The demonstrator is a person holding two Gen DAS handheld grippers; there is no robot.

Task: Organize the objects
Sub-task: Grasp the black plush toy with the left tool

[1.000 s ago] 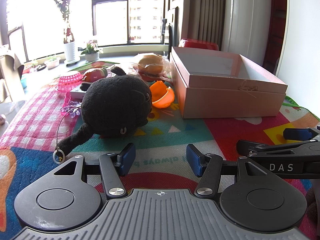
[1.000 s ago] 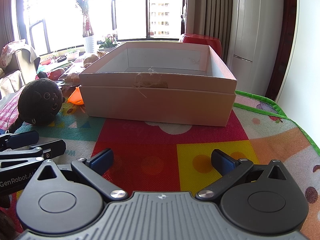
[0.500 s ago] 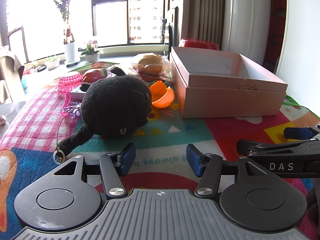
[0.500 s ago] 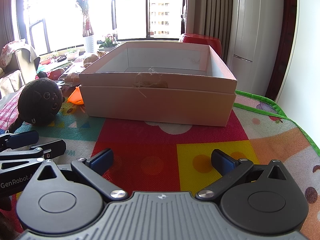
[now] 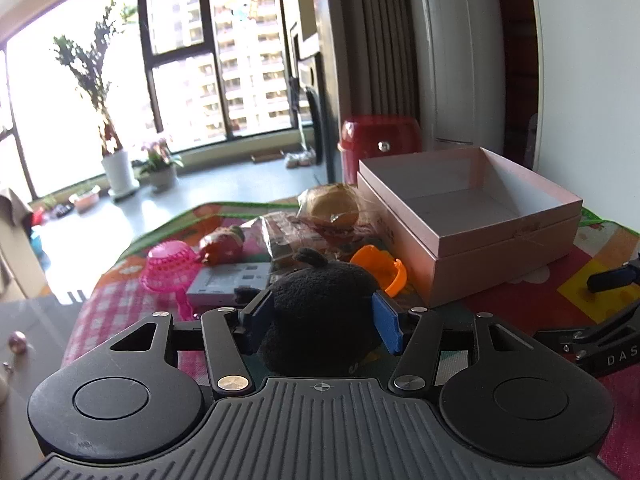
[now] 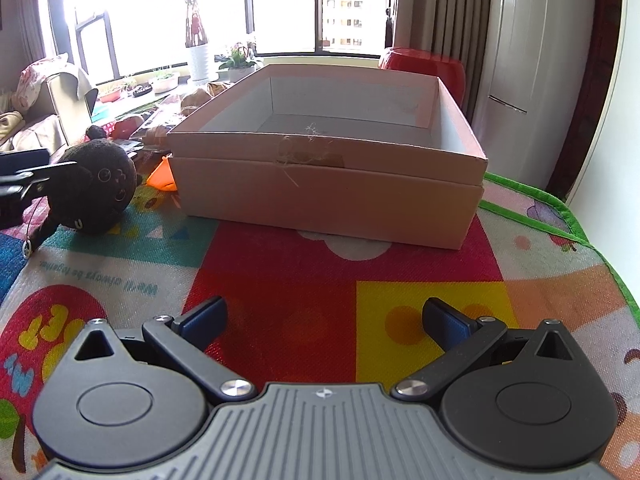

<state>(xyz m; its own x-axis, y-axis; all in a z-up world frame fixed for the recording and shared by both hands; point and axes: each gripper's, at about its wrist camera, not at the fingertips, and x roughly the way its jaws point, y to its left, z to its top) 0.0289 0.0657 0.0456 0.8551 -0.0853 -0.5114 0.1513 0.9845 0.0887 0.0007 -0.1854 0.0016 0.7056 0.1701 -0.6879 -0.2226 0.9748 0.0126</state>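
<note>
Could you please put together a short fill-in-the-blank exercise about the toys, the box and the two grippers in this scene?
1. The plush toy between the fingers of the left gripper is ____ in colour.
2. The cardboard box on the mat holds ____.
3. The right gripper stands ____, with only the mat showing between its fingers.
4. The plastic shell lying beside the box is ____ in colour.

Missing words: black; nothing; open; orange

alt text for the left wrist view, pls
Left gripper straddles a black plush toy, blue pads at its sides. Behind it: an orange cup, a pink basket and an open, empty pink box on a colourful mat.
</note>
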